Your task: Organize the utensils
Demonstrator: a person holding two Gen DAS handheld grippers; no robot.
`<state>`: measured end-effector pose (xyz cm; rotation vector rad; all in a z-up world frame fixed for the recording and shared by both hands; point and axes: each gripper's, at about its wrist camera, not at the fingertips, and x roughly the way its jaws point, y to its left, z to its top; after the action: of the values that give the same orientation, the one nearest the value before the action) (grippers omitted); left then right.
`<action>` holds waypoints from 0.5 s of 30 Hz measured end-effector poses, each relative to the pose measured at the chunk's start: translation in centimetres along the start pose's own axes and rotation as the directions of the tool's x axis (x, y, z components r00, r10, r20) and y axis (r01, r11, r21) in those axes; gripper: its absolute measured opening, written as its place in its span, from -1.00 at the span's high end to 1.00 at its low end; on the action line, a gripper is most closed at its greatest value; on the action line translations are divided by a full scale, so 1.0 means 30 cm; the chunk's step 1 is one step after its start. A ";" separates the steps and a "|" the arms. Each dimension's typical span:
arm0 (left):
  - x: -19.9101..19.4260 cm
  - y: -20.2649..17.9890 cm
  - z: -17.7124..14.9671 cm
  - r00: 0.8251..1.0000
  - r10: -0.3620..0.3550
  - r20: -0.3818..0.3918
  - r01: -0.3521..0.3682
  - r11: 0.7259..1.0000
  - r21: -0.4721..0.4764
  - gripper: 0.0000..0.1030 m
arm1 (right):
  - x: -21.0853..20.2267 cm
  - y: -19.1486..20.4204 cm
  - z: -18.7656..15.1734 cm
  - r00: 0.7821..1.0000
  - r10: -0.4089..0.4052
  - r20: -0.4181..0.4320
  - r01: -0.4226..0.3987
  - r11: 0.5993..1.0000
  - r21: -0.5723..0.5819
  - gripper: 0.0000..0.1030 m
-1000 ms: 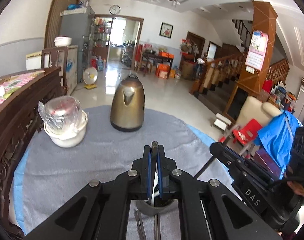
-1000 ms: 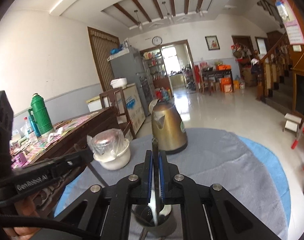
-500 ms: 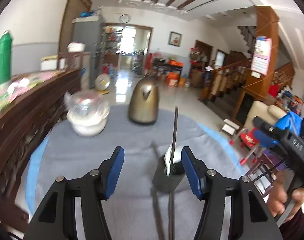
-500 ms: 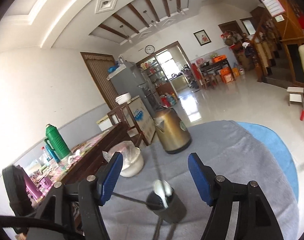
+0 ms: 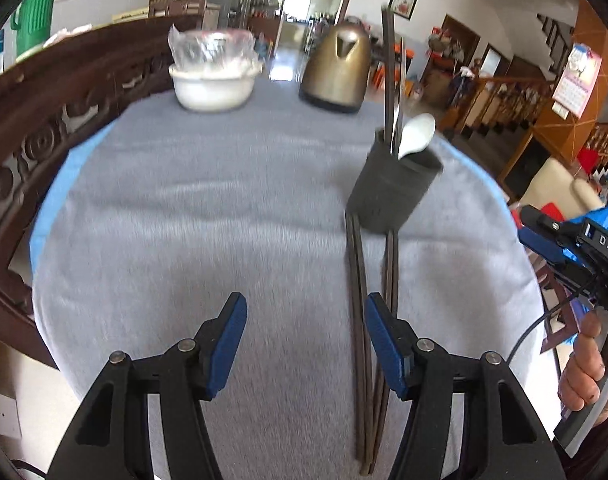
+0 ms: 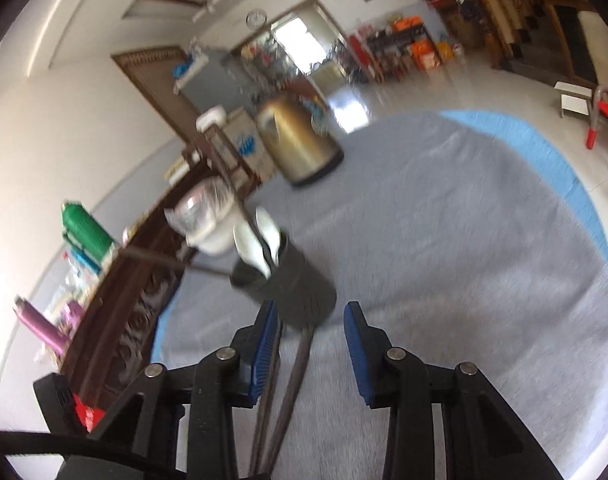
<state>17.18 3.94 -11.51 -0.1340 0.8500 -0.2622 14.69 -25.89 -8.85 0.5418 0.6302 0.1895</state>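
Observation:
A dark grey utensil cup (image 5: 392, 188) stands on the grey cloth-covered table (image 5: 208, 216). It holds a white spoon (image 5: 416, 134) and upright dark chopsticks (image 5: 390, 80). Several dark chopsticks (image 5: 362, 320) lie flat on the cloth in front of the cup. My left gripper (image 5: 306, 344) is open and empty, just left of the lying chopsticks. My right gripper (image 6: 310, 344) is open and empty above the lying chopsticks (image 6: 288, 392), close behind the cup (image 6: 292, 284), which holds the spoon (image 6: 256, 246).
A bronze kettle (image 5: 338, 68) and a white bowl with a plastic-wrapped lid (image 5: 214, 76) stand at the table's far side. A carved dark wooden rail (image 5: 44, 120) runs along the left edge. The right gripper's body (image 5: 584, 248) shows at the right.
Both grippers were shut on utensils over the cup, then opened and let them go into it. Both have pulled back and tilted down toward the lying chopsticks.

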 end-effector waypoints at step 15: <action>0.054 0.022 -0.107 0.999 0.014 -0.052 -0.014 1.000 0.002 -0.21 | 0.232 0.081 -0.185 0.977 -0.037 -0.212 0.018 0.995 -0.094 0.28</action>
<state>15.87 4.08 -14.92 -0.1197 0.9023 -0.2538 16.86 -19.20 -14.84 0.4267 0.8337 0.2515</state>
